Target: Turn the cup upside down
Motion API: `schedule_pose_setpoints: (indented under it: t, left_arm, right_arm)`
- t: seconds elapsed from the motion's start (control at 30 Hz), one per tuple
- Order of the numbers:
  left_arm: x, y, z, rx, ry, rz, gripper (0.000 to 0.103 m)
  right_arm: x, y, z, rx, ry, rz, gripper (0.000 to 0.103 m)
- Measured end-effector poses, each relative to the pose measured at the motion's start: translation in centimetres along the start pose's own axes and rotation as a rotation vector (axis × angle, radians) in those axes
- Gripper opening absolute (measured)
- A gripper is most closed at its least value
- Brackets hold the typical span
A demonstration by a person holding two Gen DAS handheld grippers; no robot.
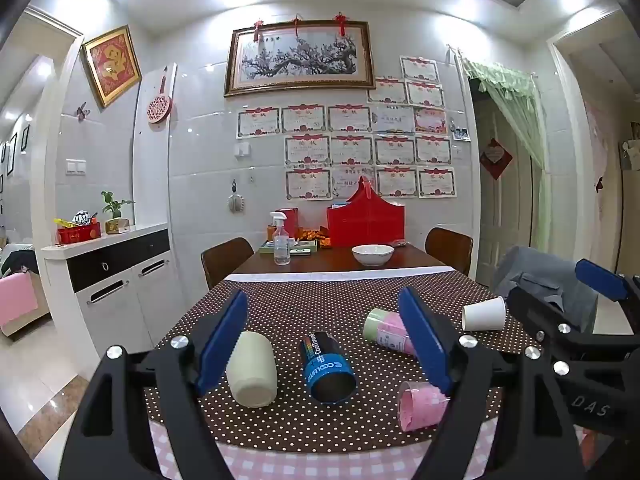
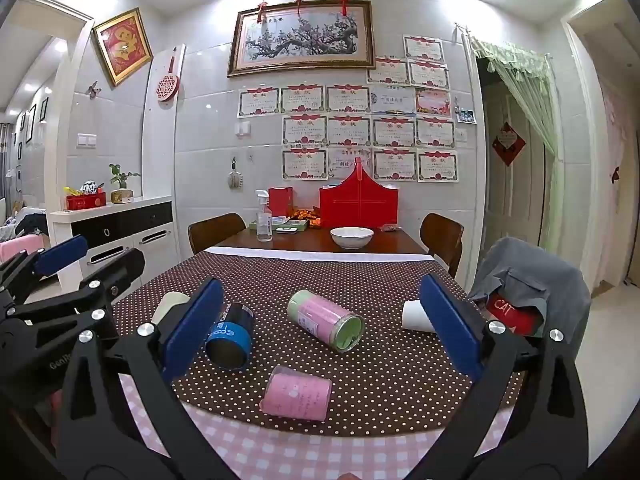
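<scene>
Several cups lie on their sides on the dotted brown tablecloth. A cream cup, a blue cup, a pink cup, a green-and-pink cup and a white paper cup show in the left wrist view. In the right wrist view I see the blue cup, the green-and-pink cup, the pink cup, the white paper cup and the cream cup. My left gripper is open and empty above the near cups. My right gripper is open and empty.
A white bowl, a spray bottle and a red box stand at the table's far end. Chairs stand on both sides; a grey jacket hangs on the right chair. A white cabinet is on the left.
</scene>
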State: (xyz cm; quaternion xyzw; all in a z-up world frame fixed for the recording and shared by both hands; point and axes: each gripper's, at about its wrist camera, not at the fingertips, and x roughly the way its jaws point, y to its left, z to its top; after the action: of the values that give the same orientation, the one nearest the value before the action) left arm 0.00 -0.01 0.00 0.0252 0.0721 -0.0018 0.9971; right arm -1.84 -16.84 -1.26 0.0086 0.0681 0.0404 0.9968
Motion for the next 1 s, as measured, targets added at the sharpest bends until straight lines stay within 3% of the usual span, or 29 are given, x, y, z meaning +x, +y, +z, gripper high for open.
schedule_pose_setpoints:
  t: [1.0]
  left_arm:
    - [0.13,-0.07,-0.01,-0.001,0.004,-0.004,0.077]
  right_arm:
    - [-0.06,0.03,-0.02,-0.004,0.002,0.0,0.097]
